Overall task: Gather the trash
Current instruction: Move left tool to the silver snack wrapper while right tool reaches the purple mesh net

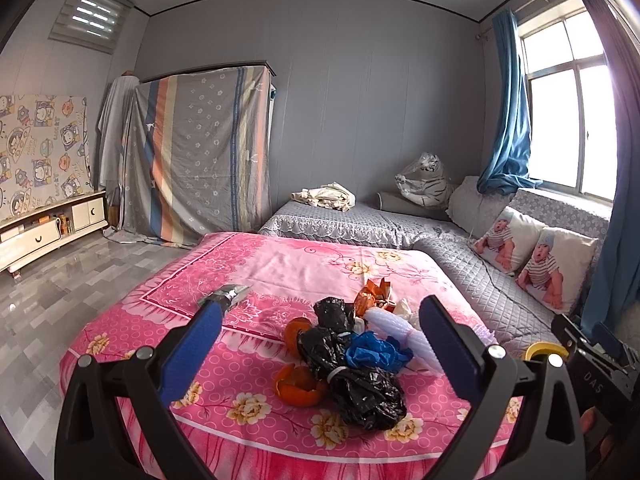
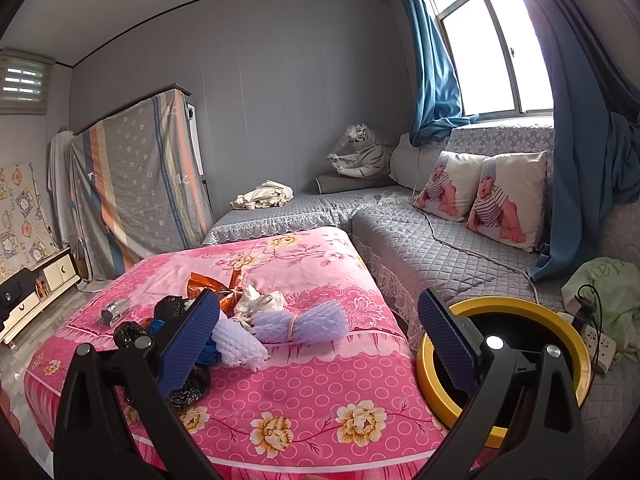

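Observation:
A heap of trash lies on the pink flowered bedspread point(image 1: 280, 264): black plastic bags point(image 1: 360, 388), a crumpled blue piece point(image 1: 378, 350), orange peels point(image 1: 298, 386), a white foam net point(image 1: 400, 332), an orange wrapper point(image 1: 374, 294) and a silver wrapper point(image 1: 230, 294) off to the left. My left gripper point(image 1: 320, 306) hangs open just short of the heap, holding nothing. In the right wrist view my right gripper point(image 2: 320, 300) is open too, near a purple foam net point(image 2: 300, 324) and white tissue point(image 2: 256, 300). A yellow-rimmed black bin point(image 2: 560, 332) stands right of the bed, partly behind my right finger.
A grey quilted sofa point(image 2: 420, 240) wraps the far and right sides, with two baby-print pillows point(image 2: 504, 200) and a cable across it. A power strip point(image 2: 600, 346) and green cloth point(image 2: 608, 292) lie past the bin. Tiled floor point(image 1: 60, 300) and a low cabinet point(image 1: 48, 228) are left.

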Available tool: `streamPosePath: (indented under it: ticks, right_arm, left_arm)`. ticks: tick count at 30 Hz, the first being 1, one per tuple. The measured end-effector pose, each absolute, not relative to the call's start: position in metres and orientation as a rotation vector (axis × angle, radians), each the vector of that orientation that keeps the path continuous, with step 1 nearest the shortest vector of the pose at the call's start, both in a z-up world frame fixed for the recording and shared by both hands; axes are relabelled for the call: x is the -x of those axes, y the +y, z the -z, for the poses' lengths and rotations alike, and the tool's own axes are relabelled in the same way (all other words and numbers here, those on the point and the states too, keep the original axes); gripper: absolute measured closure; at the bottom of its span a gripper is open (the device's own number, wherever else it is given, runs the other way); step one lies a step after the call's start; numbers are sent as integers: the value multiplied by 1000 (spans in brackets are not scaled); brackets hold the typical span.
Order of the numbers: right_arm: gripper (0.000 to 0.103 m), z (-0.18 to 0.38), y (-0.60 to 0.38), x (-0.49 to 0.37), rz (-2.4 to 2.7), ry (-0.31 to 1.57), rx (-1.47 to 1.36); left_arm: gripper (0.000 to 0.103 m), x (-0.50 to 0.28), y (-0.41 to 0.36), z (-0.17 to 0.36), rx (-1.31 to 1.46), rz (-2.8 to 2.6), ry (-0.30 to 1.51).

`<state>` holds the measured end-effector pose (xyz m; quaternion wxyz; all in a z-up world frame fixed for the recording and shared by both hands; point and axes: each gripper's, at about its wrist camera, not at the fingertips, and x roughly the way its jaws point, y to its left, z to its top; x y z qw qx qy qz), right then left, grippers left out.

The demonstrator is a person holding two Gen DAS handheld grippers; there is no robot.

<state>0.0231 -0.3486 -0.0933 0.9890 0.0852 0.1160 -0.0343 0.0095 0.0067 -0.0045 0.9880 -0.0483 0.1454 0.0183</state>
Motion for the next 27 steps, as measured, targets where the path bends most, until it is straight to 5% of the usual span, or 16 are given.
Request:
streamPosePath:
  ticks: [27]
  right_arm:
    - [8,128,-353,-176,-142,521,-52]
  left_arm:
    - [8,-178,131,78,46,-49,607]
